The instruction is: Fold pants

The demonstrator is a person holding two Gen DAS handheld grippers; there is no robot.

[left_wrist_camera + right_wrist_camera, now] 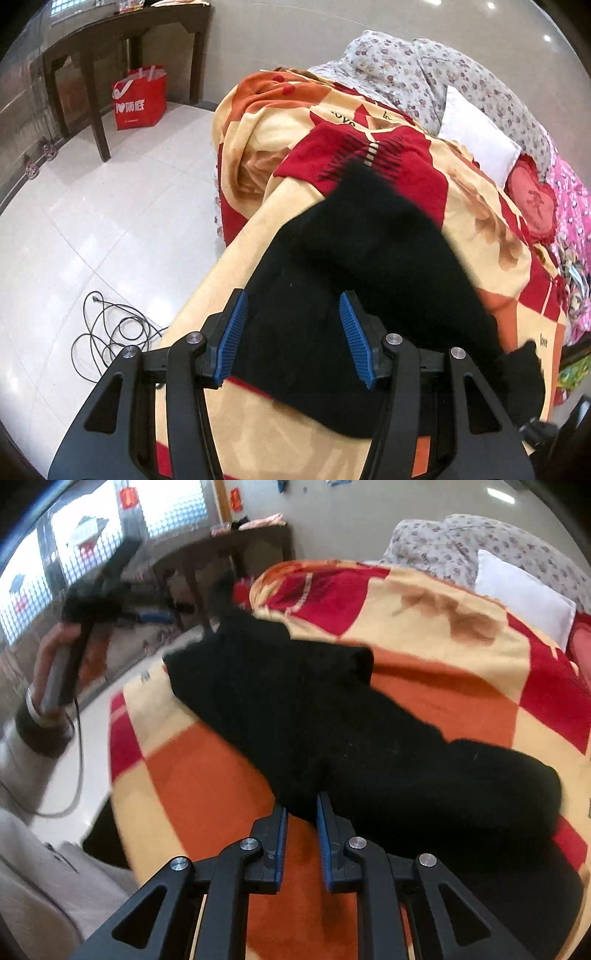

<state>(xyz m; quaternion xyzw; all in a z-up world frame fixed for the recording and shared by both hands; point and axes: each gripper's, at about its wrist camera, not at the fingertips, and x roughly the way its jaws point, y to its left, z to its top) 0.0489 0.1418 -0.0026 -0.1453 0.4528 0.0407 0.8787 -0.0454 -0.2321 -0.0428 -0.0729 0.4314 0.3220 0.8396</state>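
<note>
Black pants (369, 266) lie on a bed covered by an orange, cream and red blanket (258, 125). My left gripper (293, 314) is open, its blue pads above the near part of the pants with nothing between them. In the right wrist view the pants (332, 723) stretch across the blanket (199, 775), one leg folded back on top. My right gripper (302, 812) is nearly closed at the near edge of the pants; a narrow gap shows between the pads. The left gripper (92, 602) appears blurred, held in a hand at the left.
A dark wooden table (110, 44) and a red shopping bag (139, 98) stand on the white tiled floor. A black cable (107, 332) coils on the floor by the bed. A white pillow (480, 140) and a floral quilt (424, 70) lie at the head.
</note>
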